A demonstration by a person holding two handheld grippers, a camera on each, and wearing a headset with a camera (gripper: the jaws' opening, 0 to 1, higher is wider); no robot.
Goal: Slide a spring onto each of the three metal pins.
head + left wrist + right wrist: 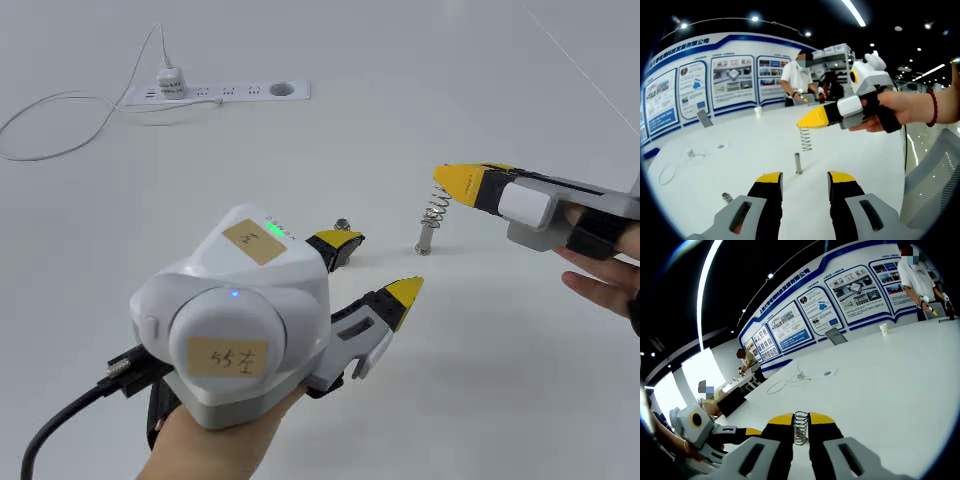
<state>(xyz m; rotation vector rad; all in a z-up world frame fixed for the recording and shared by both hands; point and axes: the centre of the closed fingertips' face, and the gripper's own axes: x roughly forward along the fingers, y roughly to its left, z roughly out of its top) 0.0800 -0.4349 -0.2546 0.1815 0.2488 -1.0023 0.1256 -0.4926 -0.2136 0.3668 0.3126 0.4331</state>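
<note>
- The white table (pixel 300 150) is big and takes up most of the head view.
- The left gripper (pixel 372 266) is low in the head view, with a hand (pixel 215 445) under it. Its two yellow-tipped jaws are wide apart and have nothing between them. They point at the pin.
- The right gripper (pixel 455 182) comes in from the right side, held by a hand (pixel 600 270). Its jaws are closed tight on the top of the spring. In the right gripper view the coils sit squeezed between the two yellow tips.
- A white power strip (pixel 225 92) lies at the far side of the table. A white cord (pixel 60 120) loops away from it to the left.
- The metal pin (pixel 425 240) stands up straight on the table, in front of the left gripper and below the tip of the right gripper.
- The spring (pixel 435 210) hangs down from the right gripper. Its low end is right by the top of the pin. I cannot tell if they touch.
- A small metal part (pixel 342 225) sits on the table just behind one left jaw. It is too small to tell what it is.
</note>
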